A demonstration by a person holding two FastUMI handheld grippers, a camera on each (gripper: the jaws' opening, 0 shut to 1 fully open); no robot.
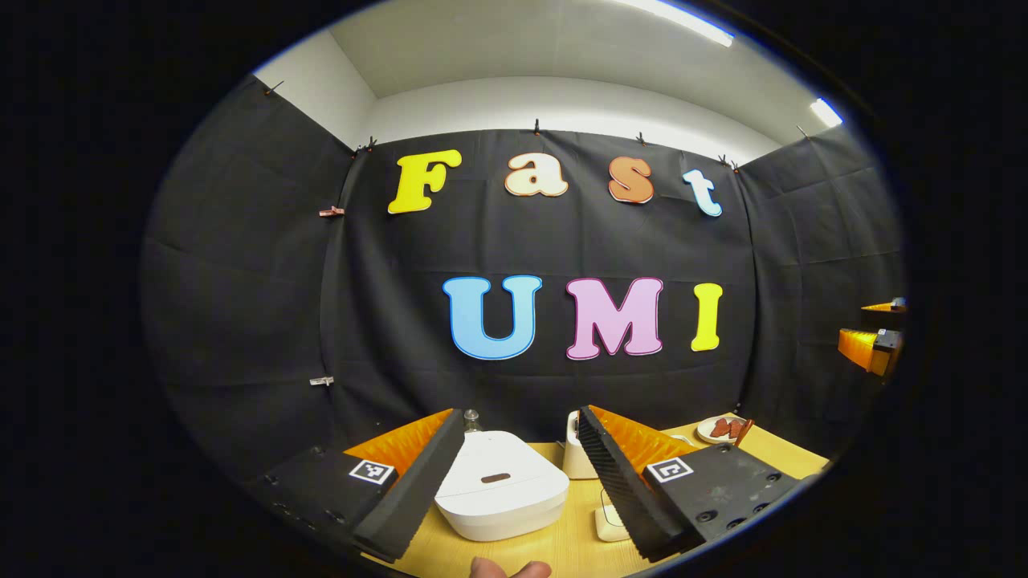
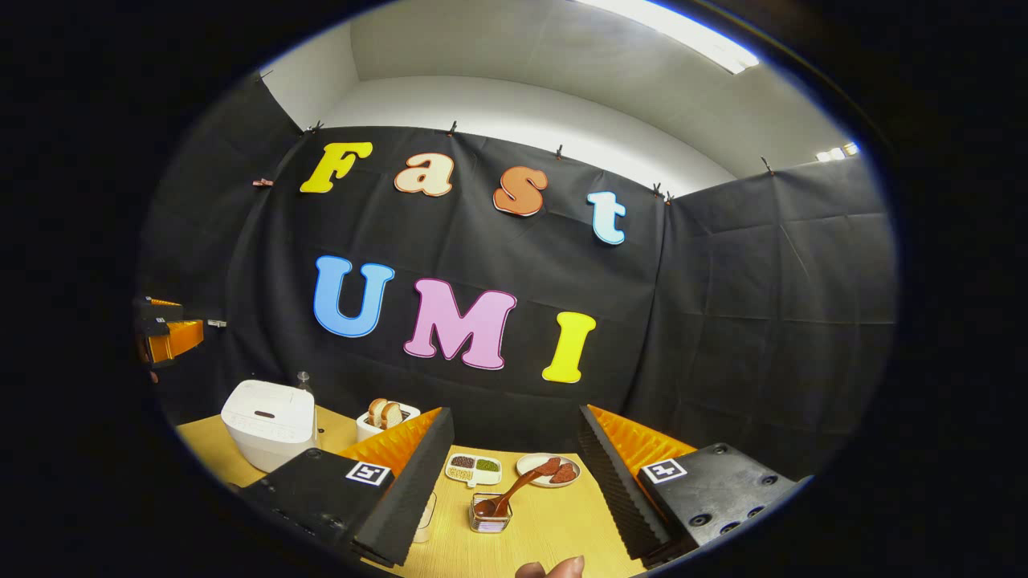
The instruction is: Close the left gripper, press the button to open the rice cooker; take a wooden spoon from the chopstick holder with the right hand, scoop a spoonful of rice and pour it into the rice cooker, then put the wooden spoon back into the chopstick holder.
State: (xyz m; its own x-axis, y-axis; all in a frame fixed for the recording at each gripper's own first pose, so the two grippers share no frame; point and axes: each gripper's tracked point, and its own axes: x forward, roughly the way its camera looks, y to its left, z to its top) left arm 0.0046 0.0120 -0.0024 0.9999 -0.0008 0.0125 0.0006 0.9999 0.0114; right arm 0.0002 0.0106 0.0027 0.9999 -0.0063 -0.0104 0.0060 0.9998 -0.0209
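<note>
The white rice cooker (image 1: 499, 486), lid down, sits on the wooden table straight ahead between the fingers of my left gripper (image 1: 520, 416), which is open and holds nothing. It also stands far left in the right gripper view, as the rice cooker (image 2: 269, 419). My right gripper (image 2: 515, 413) is open and empty above the table. Just ahead of it a wooden spoon (image 2: 518, 484) leans in a small chopstick holder (image 2: 490, 520). A divided dish of grains (image 2: 474, 469) lies behind the holder.
A white toaster (image 2: 387, 417) with bread slices stands right of the cooker, a small bottle (image 2: 303, 380) behind it. A plate (image 2: 536, 463) with brown pieces lies at the back. Black cloth walls close the table. The other gripper (image 1: 871, 347) hovers at the right edge.
</note>
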